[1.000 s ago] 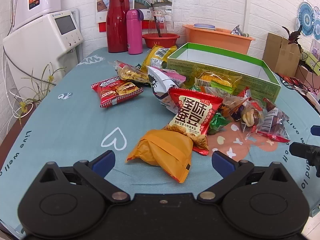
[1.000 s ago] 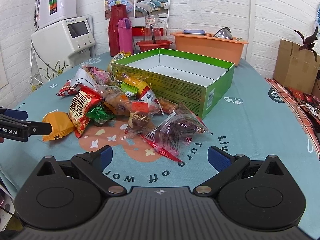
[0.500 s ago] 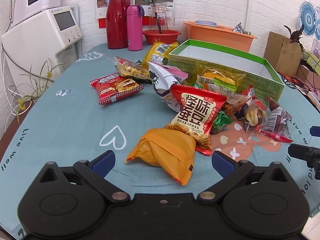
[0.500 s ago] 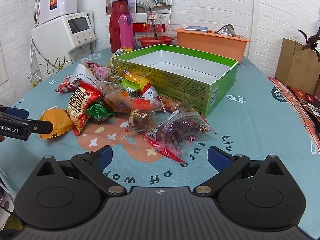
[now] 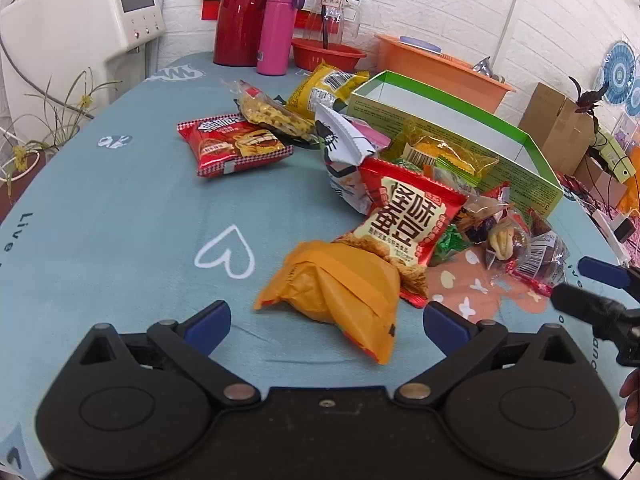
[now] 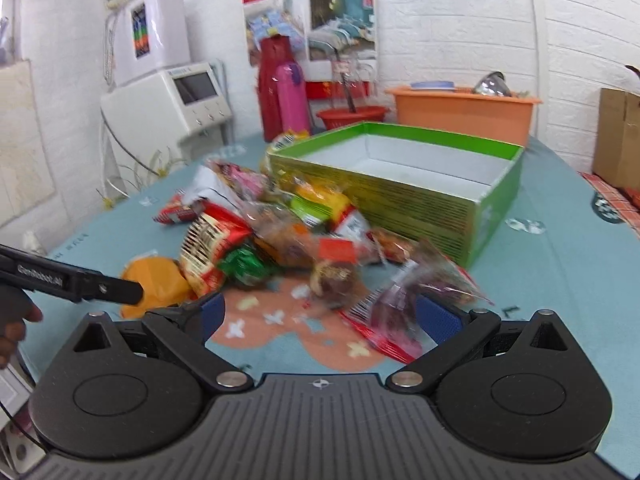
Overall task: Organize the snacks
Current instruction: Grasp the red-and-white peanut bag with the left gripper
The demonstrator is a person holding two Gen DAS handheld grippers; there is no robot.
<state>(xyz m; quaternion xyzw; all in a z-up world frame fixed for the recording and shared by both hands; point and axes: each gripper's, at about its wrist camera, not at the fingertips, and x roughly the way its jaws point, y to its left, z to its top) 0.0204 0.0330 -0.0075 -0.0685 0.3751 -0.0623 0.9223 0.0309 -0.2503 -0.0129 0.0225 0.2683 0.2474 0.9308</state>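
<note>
1. Left wrist view: left gripper (image 5: 324, 322), fingers spread, straddles a crinkly orange packet (image 5: 340, 292) on the teal tablecloth (image 5: 120, 220); glossy red checkered packet (image 5: 234, 145) appears only here.
2. Right wrist view, blurred: right gripper (image 6: 318, 314), fingers spread, faces the clear wrapped snack (image 6: 404, 296) beside the green cardboard box (image 6: 404, 208).

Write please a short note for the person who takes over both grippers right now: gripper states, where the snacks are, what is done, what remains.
Left gripper: open, holding nothing, orange packet just ahead of it.
Right gripper: open, holding nothing, facing the clear dark-snack packet.
Green box: interior shows no snacks.
Done: nothing boxed yet.
Left: every packet on the table, including the red packet lying apart.
</note>
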